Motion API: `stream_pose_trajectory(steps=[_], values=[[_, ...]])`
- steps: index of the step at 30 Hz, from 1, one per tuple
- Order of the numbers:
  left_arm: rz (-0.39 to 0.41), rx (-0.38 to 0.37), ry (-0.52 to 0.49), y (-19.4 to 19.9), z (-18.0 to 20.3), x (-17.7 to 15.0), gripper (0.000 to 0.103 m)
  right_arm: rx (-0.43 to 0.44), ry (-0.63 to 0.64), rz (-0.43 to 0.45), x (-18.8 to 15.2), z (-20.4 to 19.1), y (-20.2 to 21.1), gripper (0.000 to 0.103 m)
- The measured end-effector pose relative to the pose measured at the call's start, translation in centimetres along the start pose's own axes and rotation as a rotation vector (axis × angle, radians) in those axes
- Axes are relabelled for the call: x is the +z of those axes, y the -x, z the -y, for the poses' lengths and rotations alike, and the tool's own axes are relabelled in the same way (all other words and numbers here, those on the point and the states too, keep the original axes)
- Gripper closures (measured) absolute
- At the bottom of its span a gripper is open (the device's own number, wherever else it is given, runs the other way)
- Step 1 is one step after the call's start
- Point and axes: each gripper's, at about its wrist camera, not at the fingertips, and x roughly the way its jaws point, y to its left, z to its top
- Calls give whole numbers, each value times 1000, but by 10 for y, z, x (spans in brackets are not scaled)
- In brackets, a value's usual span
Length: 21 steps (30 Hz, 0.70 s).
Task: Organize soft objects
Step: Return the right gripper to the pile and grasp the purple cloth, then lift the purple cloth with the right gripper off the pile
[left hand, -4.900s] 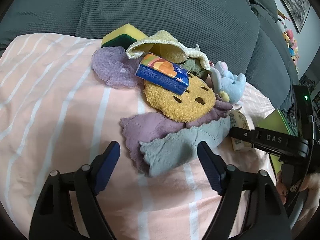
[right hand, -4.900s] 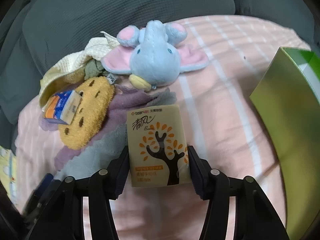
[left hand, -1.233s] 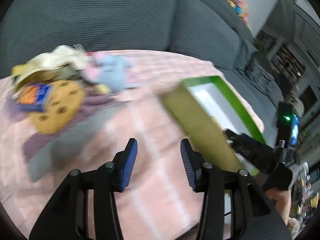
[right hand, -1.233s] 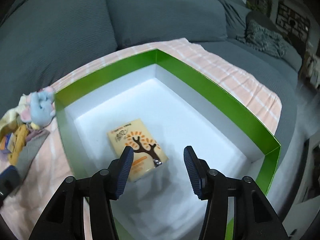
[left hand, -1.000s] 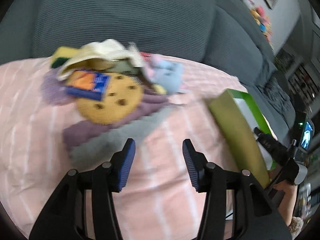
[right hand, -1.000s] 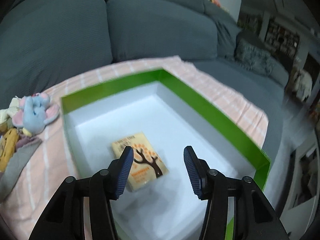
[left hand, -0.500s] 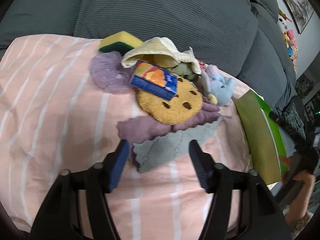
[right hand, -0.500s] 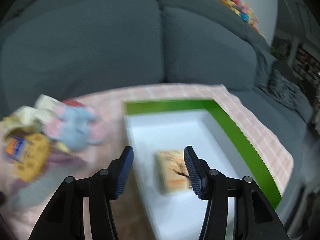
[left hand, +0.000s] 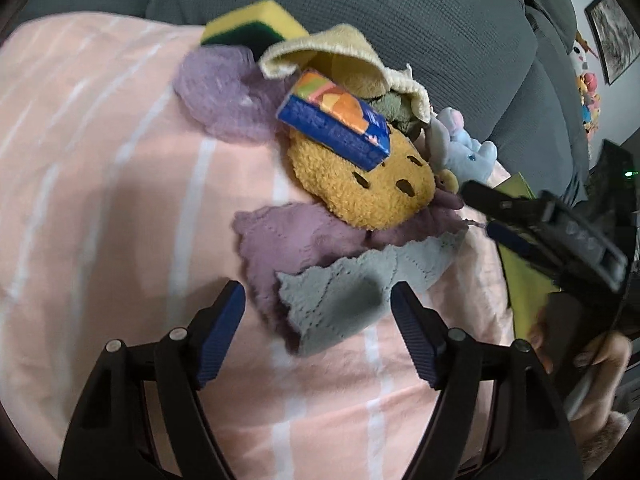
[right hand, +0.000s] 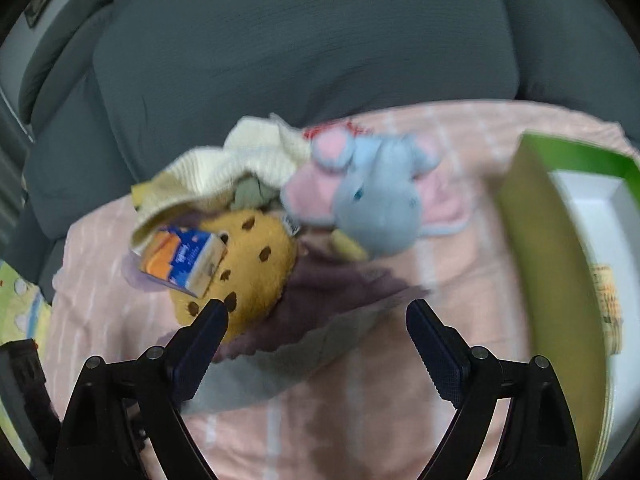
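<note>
A pile of soft things lies on the pink striped blanket [left hand: 100,200]: a grey cloth [left hand: 352,288] over a purple cloth [left hand: 288,240], a yellow cookie plush [left hand: 360,184], a blue tissue pack [left hand: 336,120], a blue elephant plush [right hand: 376,204], a cream cloth [left hand: 340,52], a sponge [left hand: 248,24]. My left gripper [left hand: 318,304] is open, its fingers either side of the grey cloth's near end. My right gripper [right hand: 316,320] is open and empty above the cloths; it also shows in the left wrist view [left hand: 540,220]. The green box [right hand: 560,264] holds a tissue pack [right hand: 608,292].
Grey sofa cushions [left hand: 360,0] rise behind the pile. The green box stands at the right of the blanket, close to the elephant plush. A lilac round cloth [left hand: 224,92] lies left of the blue pack.
My right gripper left the tissue pack in the green box and swung left toward the pile, opening wider. My left gripper came back down to the grey cloth and opened wider.
</note>
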Motion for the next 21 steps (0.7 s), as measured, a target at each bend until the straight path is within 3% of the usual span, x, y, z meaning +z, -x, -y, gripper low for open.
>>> stream_pose_trajectory(steps=[4, 6, 7, 8, 9, 10, 12, 13, 15, 17, 21], values=[[18, -27, 3, -10, -1, 3, 31, 14, 15, -50, -4, 0, -23, 14], [19, -40, 8, -13, 0, 4, 39, 15, 2, -87, -7, 5, -33, 32], [21, -46, 11, -14, 0, 5, 44, -2, 5, -71, -10, 6, -32, 36], [20, -56, 10, -16, 1, 5, 45, -11, 11, -60, -12, 5, -31, 46], [9, -68, 8, -18, 2, 6, 54, -12, 18, -65, -16, 5, -30, 61], [4, -70, 4, -21, 4, 6, 68, 8, 17, -72, -20, 5, -28, 68], [-8, -99, -3, -22, 7, 6, 79, 114, -8, -124, -30, 6, -27, 81], [-46, -167, 24, -27, 6, 4, 80, 159, -21, -150, -36, 6, -25, 82], [-81, -230, 86, -33, 5, 1, 85, 233, -30, -194, -47, 2, -22, 88], [-68, -209, 53, -29, 11, -3, 92, 307, -25, -238, -61, -9, -19, 89], [-96, -223, 14, -17, 32, -14, 94, 265, 39, -198, -78, -28, 1, 94]])
